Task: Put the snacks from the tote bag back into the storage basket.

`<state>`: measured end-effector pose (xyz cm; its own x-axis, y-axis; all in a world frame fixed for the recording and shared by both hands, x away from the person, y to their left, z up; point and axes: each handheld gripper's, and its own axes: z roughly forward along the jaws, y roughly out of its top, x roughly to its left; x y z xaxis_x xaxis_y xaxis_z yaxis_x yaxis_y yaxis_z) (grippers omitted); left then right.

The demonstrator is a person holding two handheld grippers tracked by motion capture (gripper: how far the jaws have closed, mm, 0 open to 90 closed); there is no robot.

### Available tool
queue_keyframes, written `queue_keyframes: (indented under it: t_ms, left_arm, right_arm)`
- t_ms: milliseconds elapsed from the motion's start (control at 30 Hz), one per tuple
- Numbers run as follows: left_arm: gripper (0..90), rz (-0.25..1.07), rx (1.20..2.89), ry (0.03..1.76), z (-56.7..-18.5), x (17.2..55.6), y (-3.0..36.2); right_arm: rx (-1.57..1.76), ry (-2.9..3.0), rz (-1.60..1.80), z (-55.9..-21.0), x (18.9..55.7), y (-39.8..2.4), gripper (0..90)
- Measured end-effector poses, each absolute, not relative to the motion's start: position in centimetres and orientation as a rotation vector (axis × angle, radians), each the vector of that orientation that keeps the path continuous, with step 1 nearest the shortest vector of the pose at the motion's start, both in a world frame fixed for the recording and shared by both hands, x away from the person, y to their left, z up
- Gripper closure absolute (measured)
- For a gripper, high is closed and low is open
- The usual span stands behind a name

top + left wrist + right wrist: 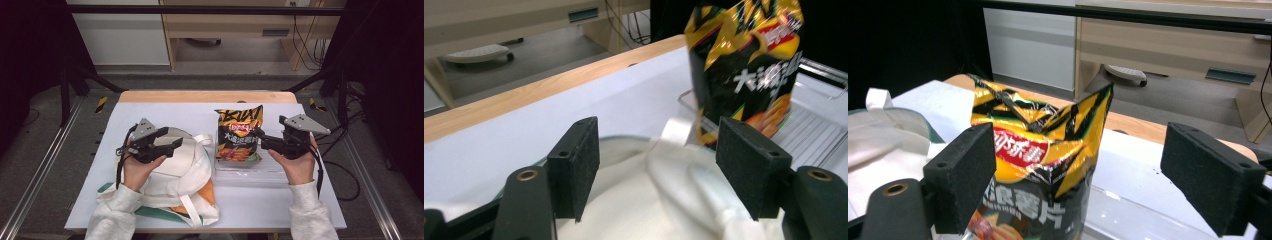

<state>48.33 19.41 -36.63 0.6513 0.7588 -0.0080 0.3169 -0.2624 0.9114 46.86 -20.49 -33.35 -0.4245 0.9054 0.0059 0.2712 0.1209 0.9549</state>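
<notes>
Left tongs point(171, 138): jaws spread apart, nothing between them, held above the cream cloth bag point(187, 165). In the left gripper view the left tongs point(659, 165) frame the bag's white fabric point(644, 200) below and a loop of its strap point(676, 131) just ahead.

Right tongs point(263, 137): jaws spread wide, gripping nothing, their tips close beside the right edge of the crisp packet point(238, 134). In the right gripper view the right tongs point(1088, 180) stand to either side of the packet point(1043, 165); no pad is seen touching it.

Crisp packet: yellow and black, upright, crumpled at the top, standing in a clear plastic tray point(250, 170). The tray point(819, 135) has a ribbed floor, as the left gripper view shows.

Cloth bag: lies just left of the tray, slumped on the bench point(165, 112), with green and orange print at its near end. Its strap loop reaches toward the packet.

Bench: covered in a white sheet, with a wooden edge point(207, 96) at the side beyond the packet. Both hands enter from the near side, in pale sleeves point(112, 212).
</notes>
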Motion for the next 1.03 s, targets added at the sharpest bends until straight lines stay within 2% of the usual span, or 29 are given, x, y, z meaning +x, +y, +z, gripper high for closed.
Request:
queue_keyframes:
  t_ms: [1033]
  left_arm:
    - [32.7, 0.675, 1.784, 1.061, -41.0, 43.8, 30.7]
  right_arm:
    - [1.191, 1.8, 1.191, -38.7, 42.5, -24.7, 12.2]
